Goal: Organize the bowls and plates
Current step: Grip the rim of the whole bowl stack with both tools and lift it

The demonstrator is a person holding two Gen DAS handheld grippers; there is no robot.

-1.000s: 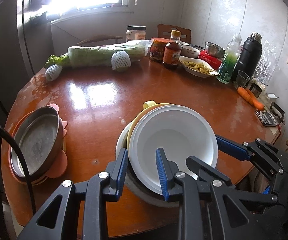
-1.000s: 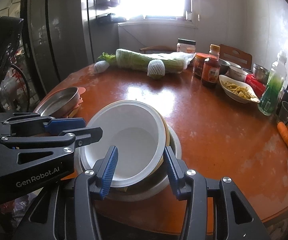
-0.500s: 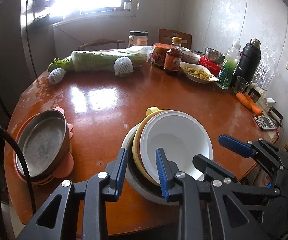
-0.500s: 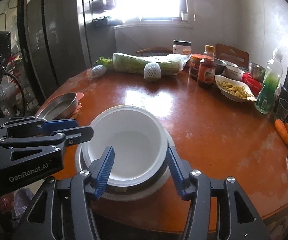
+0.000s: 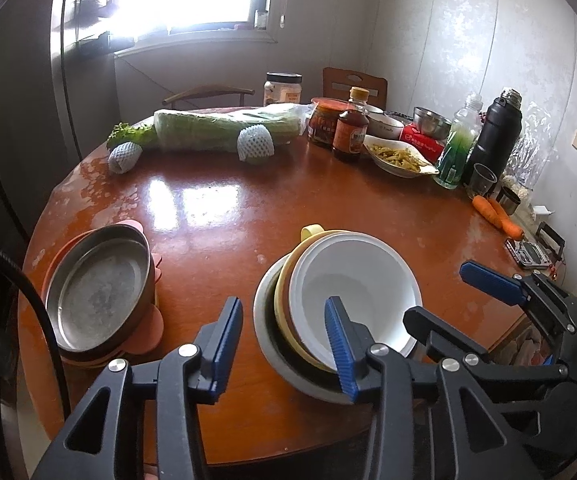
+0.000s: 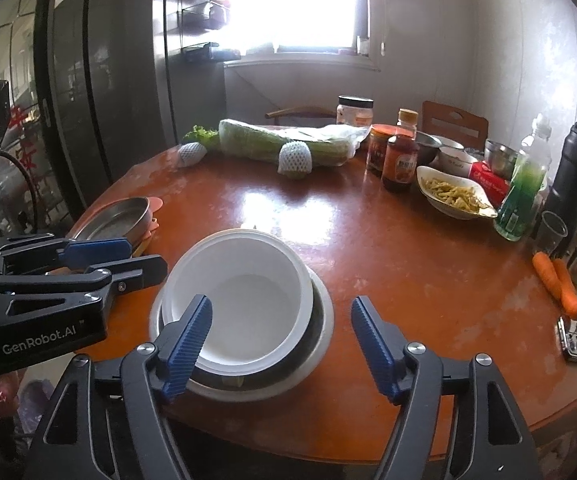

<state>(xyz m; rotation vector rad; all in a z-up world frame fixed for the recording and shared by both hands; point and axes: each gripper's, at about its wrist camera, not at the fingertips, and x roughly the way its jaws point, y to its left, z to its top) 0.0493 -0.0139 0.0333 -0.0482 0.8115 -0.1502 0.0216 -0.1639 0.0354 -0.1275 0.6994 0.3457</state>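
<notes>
Both grippers tilt down over the near edge of the round table (image 5: 248,216), flanking the bowl stack. The left gripper (image 5: 284,346) has just been opening; its ribbed blue pads straddle the stack's near-left rim without pressing it, so it is released. The right gripper (image 6: 280,346) has also just been widening, its jaws apart, one pad over the white bowl's near rim and the other clear of the stack to the right; nothing is clamped.

The smooth white bowl (image 5: 354,292) sits nested in a yellow handled bowl (image 5: 312,236), inside a dark metal bowl and a pale outer dish (image 5: 266,320). Left of the stack, a shallow dull-steel pan (image 5: 96,296) rests on pink plates. Beyond the stack, across the glossy wood, lie a wrapped cabbage (image 5: 224,130), sauce bottles and a black flask (image 5: 494,136).
</notes>
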